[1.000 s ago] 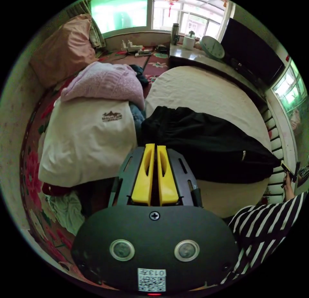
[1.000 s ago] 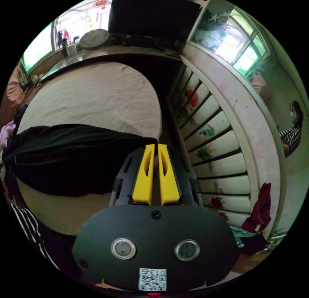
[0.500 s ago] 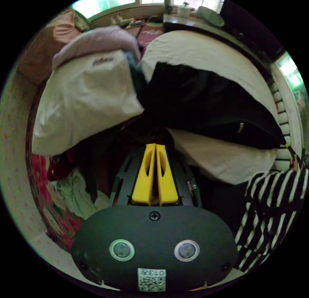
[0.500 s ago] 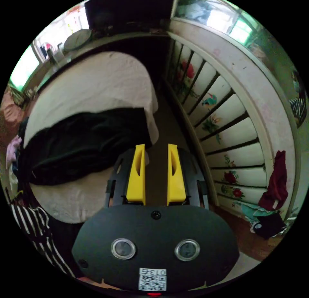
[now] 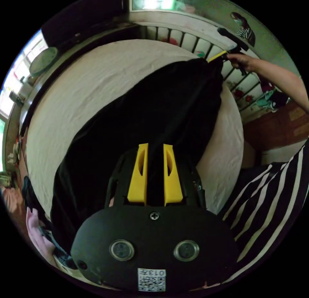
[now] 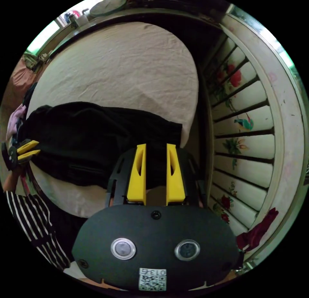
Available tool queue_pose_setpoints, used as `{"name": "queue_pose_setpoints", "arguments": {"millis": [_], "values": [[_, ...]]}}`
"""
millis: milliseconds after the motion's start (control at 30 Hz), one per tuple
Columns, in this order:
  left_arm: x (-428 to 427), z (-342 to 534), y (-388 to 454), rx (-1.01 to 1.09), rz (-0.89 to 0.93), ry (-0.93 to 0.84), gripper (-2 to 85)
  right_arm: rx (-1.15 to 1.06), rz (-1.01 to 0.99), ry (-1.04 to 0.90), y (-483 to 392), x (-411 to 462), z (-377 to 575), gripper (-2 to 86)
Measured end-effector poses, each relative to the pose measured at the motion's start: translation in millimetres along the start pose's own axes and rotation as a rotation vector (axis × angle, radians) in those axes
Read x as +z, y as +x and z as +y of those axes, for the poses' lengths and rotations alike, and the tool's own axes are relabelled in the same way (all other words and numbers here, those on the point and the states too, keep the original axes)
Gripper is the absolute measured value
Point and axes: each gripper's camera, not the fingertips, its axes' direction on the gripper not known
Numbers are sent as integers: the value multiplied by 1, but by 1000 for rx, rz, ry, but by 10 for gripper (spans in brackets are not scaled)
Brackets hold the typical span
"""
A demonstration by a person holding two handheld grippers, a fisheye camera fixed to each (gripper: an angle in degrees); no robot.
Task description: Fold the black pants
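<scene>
Black pants [image 6: 96,143] lie stretched across my cream-sheeted bed [image 6: 122,66], long axis running from my left tool [image 5: 154,146] to my right tool [image 6: 154,146]. Both tools sit slightly parted over opposite ends; I cannot tell whether either grips cloth. Right gripper view reveals the painted slatted footboard [image 6: 244,143].

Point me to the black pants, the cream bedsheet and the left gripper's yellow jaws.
black pants [image 6: 96,134], right gripper view, middle of the spread cloth.
cream bedsheet [image 6: 128,66], right gripper view, bare part above the pants.
left gripper [image 5: 155,148], left gripper view, midway between its yellow jaw tips, over black cloth.
</scene>
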Motion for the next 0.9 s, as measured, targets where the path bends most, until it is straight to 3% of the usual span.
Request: {"name": "queue_pose_setpoints", "arguments": {"millis": [200,400,533,667,900], "values": [[18,-26,26,68,-9,-63,12,-61,61,-18,-14,1,-6,47],[26,-35,49,57,-20,-62,4,80,137,155,-2,-30,-12,48],[10,-39,55,-2,-24,10,18,309,91,160,20,-25,0,131],[-13,-20,58,-48,-46,48,43,416,10,239,16,-42,38,131],[2,26,51,-152,-121,-101,45,472,-156,95,-38,11,46,99]]}}
